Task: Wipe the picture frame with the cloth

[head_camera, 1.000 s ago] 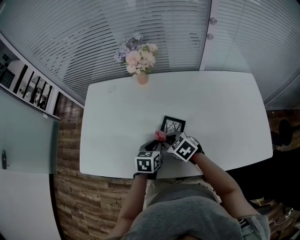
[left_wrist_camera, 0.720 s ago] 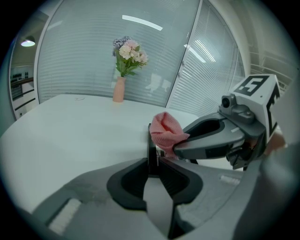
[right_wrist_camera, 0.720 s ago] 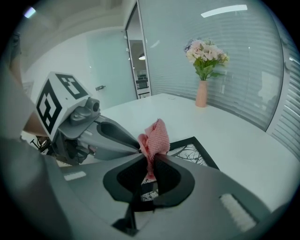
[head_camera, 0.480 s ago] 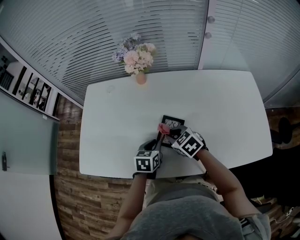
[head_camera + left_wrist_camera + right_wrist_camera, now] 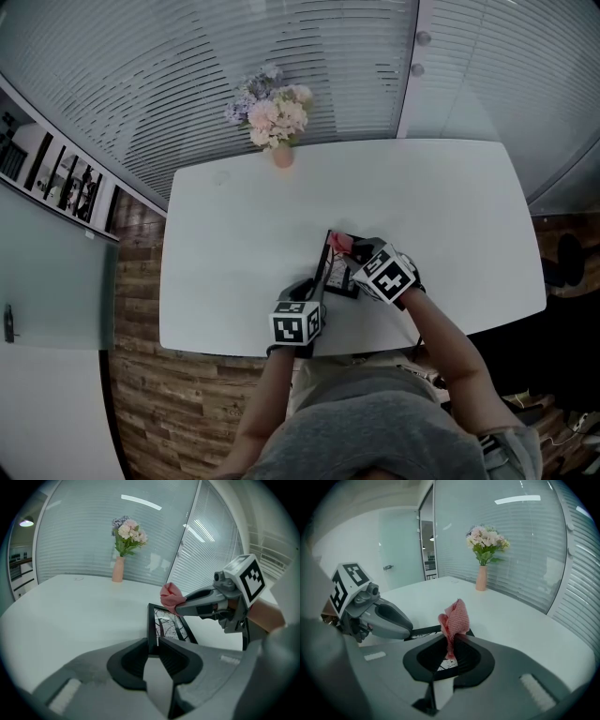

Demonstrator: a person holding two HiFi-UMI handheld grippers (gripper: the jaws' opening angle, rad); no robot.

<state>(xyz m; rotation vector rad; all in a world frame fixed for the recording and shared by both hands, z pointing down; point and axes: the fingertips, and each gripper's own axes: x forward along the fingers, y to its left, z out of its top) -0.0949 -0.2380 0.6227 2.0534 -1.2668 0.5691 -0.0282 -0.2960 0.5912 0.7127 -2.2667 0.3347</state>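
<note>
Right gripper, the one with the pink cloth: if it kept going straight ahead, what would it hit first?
Probably the picture frame: the cloth in the right gripper sits at its edge. Past that, only bare table shows, with the vase slightly right; depth is hard to judge.

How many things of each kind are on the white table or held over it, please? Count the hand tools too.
picture frame: 1
pink cloth: 1
vase of flowers: 1
tongs: 2, the left tongs and the right tongs
Total: 5
</note>
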